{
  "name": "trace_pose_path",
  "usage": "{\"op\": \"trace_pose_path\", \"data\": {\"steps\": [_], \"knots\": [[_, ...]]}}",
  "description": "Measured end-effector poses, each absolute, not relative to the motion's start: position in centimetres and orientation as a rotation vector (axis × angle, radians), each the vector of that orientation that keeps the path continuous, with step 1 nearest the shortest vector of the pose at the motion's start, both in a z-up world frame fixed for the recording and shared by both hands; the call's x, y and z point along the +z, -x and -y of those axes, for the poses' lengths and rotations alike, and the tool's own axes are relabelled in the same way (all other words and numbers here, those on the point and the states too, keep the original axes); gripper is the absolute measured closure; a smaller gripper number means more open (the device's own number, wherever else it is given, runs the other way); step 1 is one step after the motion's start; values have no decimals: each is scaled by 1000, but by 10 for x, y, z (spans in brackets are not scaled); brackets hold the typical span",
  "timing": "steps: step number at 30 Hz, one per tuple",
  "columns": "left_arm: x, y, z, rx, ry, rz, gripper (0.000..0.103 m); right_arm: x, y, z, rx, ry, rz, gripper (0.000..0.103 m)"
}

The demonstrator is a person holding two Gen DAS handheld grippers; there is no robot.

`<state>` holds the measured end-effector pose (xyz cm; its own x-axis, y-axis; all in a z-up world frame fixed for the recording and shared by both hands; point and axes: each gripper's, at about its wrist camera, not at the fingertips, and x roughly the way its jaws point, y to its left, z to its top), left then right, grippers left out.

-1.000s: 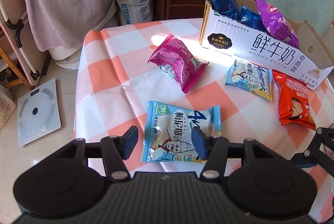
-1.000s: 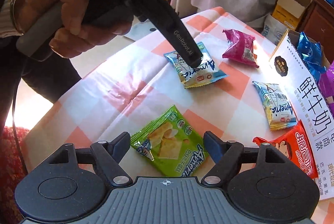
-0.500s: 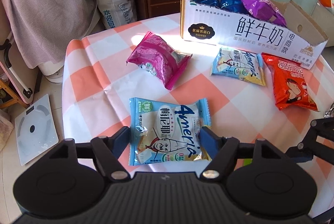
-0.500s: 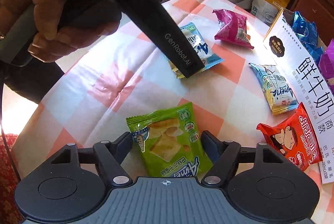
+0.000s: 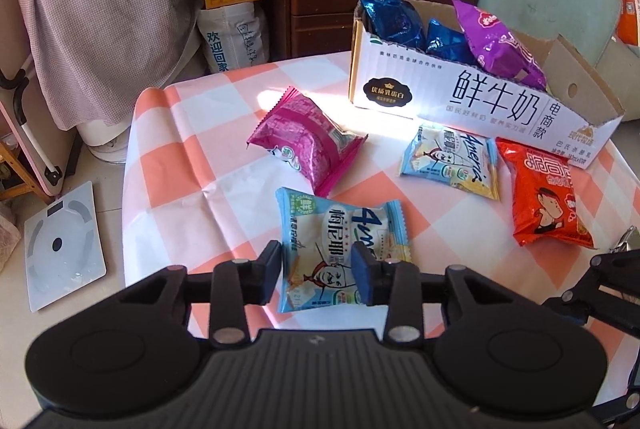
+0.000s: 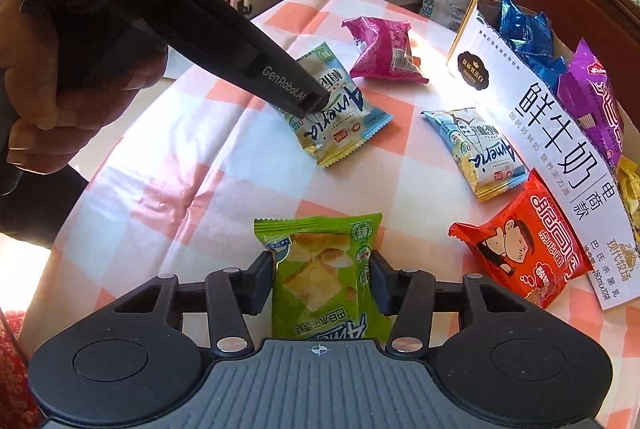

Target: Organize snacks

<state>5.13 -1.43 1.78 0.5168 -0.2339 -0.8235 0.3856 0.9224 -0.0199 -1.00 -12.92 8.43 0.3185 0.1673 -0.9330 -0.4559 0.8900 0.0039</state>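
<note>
My left gripper (image 5: 318, 275) is shut on a light blue snack packet (image 5: 340, 249) lying on the checked tablecloth; both pads press its sides. It also shows in the right wrist view (image 6: 340, 113) under the left gripper. My right gripper (image 6: 322, 287) is shut on a green snack packet (image 6: 324, 277) at the table's near edge. A white carton (image 5: 480, 101) at the back right holds blue (image 5: 394, 19) and purple (image 5: 496, 41) packets.
On the cloth lie a magenta packet (image 5: 308, 145), a second light blue packet (image 5: 452, 159) and a red packet (image 5: 546, 197) beside the carton. The round table's edge (image 5: 130, 157) drops to the floor at left, where a scale (image 5: 62, 245) lies.
Both grippers have moved in over their packets and closed: the left jaws now pinch the light blue packet, the right jaws pinch the green one.
</note>
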Motion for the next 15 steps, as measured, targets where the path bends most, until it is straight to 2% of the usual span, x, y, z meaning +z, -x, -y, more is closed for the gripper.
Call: {"op": "trace_pose_path", "data": {"steps": [1, 3, 9, 11, 12, 13, 15], "knots": [[18, -51, 15, -373, -189, -947, 43, 84, 9, 129, 406, 278, -1182, 55], [17, -49, 21, -399, -232, -926, 26, 84, 8, 130, 387, 279, -1188, 55], [4, -45, 39, -426, -310, -931, 23, 85, 7, 130, 346, 277, -1202, 55], [1, -47, 40, -428, -286, -937, 31, 85, 6, 133, 328, 272, -1209, 55], [0, -48, 40, -437, -269, -945, 44, 86, 7, 134, 317, 267, -1212, 55], [1, -49, 41, -446, -249, -952, 51, 86, 7, 136, 305, 264, -1214, 55], [4, -47, 44, -448, -260, -940, 57, 87, 5, 139, 283, 258, -1213, 55]]}}
